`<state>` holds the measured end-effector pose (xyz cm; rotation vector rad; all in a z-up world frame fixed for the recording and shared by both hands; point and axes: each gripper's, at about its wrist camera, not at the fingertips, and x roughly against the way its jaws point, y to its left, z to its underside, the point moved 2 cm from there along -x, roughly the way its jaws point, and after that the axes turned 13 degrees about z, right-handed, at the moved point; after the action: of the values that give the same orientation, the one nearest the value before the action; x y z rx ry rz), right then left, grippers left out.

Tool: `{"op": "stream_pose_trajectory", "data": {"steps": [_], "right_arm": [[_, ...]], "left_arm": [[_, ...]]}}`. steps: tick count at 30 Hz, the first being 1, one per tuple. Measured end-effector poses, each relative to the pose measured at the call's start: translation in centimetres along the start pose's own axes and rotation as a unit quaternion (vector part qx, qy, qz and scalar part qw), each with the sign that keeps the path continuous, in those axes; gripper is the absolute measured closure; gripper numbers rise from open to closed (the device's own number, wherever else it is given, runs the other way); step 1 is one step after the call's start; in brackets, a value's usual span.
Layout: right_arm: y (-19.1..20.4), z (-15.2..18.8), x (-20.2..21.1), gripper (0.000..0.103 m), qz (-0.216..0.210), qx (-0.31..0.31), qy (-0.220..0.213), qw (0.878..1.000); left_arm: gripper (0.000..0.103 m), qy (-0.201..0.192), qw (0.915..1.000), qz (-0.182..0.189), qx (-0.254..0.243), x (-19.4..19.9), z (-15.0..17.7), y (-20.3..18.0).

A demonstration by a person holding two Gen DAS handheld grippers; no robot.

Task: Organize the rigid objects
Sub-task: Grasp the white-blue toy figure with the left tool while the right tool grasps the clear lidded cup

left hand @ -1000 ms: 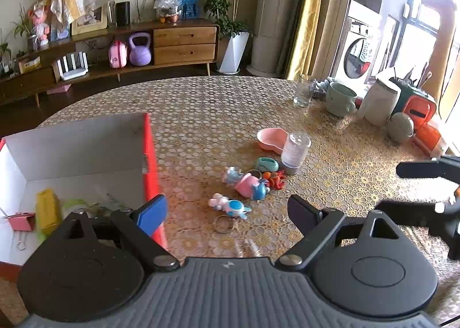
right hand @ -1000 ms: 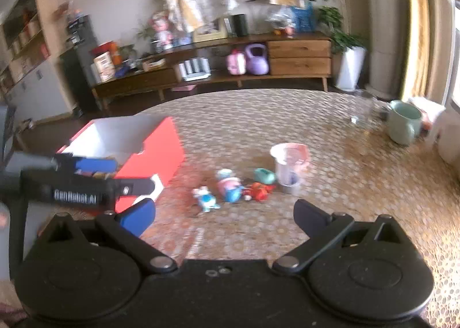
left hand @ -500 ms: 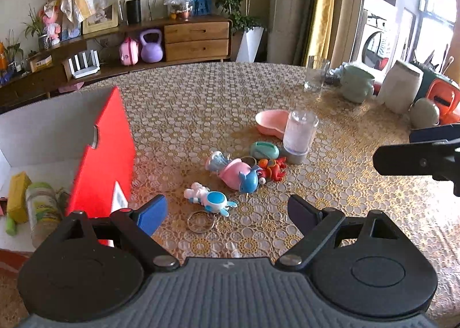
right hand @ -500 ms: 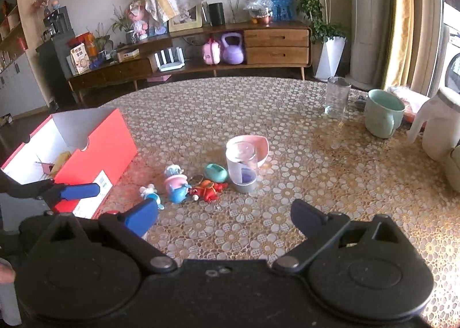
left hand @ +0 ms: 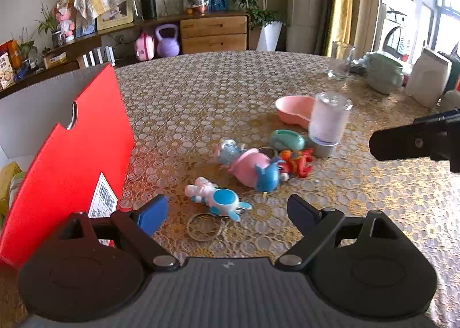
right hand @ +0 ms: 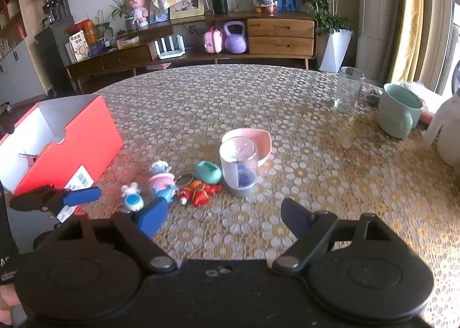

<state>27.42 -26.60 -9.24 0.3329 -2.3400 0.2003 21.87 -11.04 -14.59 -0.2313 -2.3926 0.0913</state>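
Small toys lie in a cluster on the patterned table: a white-and-blue rabbit keychain [left hand: 217, 197] with a metal ring [left hand: 204, 227], a pink-and-blue figure [left hand: 253, 167], a red figure [left hand: 297, 162], a teal oval piece [left hand: 287, 140], a clear upturned jar [left hand: 329, 124] and a pink dish [left hand: 293, 108]. My left gripper [left hand: 227, 211] is open and empty, just before the rabbit keychain. My right gripper [right hand: 222, 216] is open and empty, short of the red figure [right hand: 198, 191] and jar [right hand: 239, 167]. A red box [left hand: 69, 152] stands open at left.
A drinking glass [right hand: 348, 89], a green mug [right hand: 398, 111] and a white jug [right hand: 448, 129] stand at the table's far right. The red box [right hand: 69, 147] holds a few items. A sideboard with a purple kettlebell [right hand: 235, 37] lies beyond the table.
My left gripper has swung right from over the red box and closed in on the toy cluster. My right gripper has moved nearer the toys. Both stay open.
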Motion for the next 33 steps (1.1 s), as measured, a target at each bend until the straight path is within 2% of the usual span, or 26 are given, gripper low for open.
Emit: {"op": "stream_pose_trajectory", "data": {"steps": [3,9,13,15,17,20,24,33], "right_arm": [[0.4,-0.5,-1.3,0.024,0.001,0.003,-0.001,1.0],[1.1,-1.1,-3.9,0.034,0.013,0.009,0.005,1.0],[1.0,-1.4,-5.5,0.037,0.027,-0.005,0.005,1.0],[1.2,-1.5,-6.0,0.041,0.031,-0.007,0.001,0.999],[1.4,-1.5,-6.6,0.043,0.038,-0.006,-0.001,0.999],[1.6,-1.7,-7.3,0.048,0.046,-0.009,0.0,0.999],[1.9,-1.8,-7.9,0.063,0.056,-0.005,-0.001,0.998],[1.9,-1.5,-6.6,0.063,0.058,-0.007,-0.011,0.998]], "left_arm": [[0.013,0.003,0.9999,-0.003,0.016,-0.6,0.0,0.9],[0.022,0.011,0.9994,0.005,0.031,-1.7,0.1,2.4],[0.026,0.003,0.9998,0.005,0.016,-1.8,0.1,2.4],[0.037,-0.001,0.9999,0.005,0.009,-1.7,0.1,2.4],[0.044,-0.005,0.9999,0.011,0.001,-1.7,0.0,2.4],[0.044,-0.005,0.9999,0.013,-0.002,-1.8,-0.1,2.4],[0.044,-0.008,0.9998,0.014,-0.009,-1.9,-0.1,2.3],[0.044,-0.004,0.9997,0.022,0.0,-1.8,-0.2,2.7]]}}
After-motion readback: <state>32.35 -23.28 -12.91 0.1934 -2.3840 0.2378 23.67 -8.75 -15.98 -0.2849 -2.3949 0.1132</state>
